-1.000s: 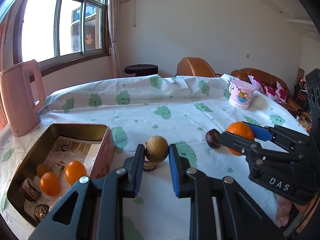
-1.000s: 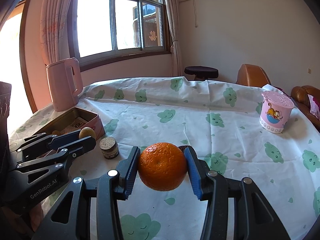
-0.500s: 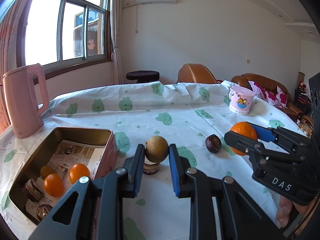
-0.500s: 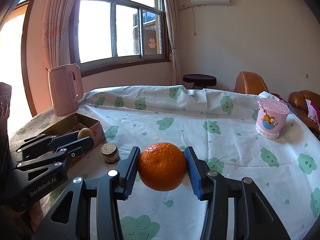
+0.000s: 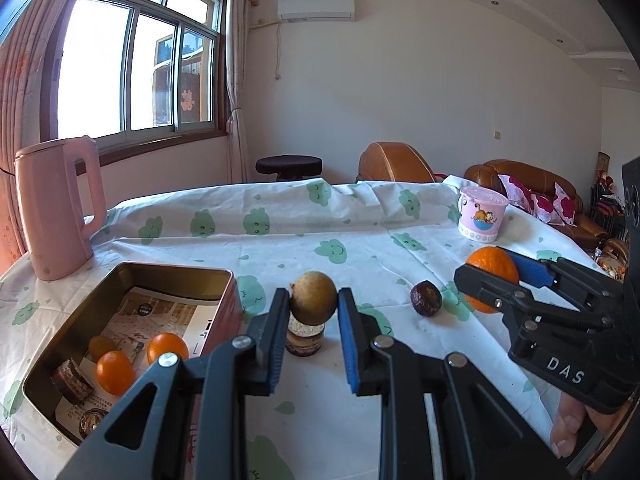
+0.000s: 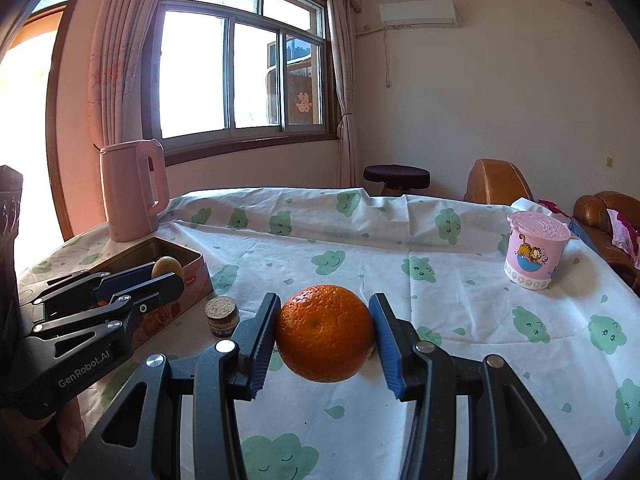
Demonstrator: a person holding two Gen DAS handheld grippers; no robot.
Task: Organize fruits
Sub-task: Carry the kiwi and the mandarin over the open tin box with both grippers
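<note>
My left gripper [image 5: 314, 300] is shut on a round yellow-brown fruit [image 5: 313, 297] and holds it above the table, just right of the open metal tin [image 5: 176, 272]. The tin holds two small orange fruits [image 5: 114, 372] and a few dark items. My right gripper [image 6: 324, 338] is shut on a large orange [image 6: 325, 338], held above the tablecloth. The orange also shows in the left wrist view [image 5: 490, 270], and the yellow-brown fruit shows in the right wrist view [image 6: 167, 267]. A dark brown fruit [image 5: 426, 299] lies on the cloth between the grippers.
A small cork-lidded jar [image 6: 221, 316] stands beside the tin, under my left gripper. A pink kettle [image 5: 56, 208] stands at the far left. A pink lidded cup [image 5: 480, 218] stands at the far right. A stool and sofas are beyond the table.
Both grippers have risen with their fruits and tilted up, so the table looks lower in both views. The grips have not changed.
</note>
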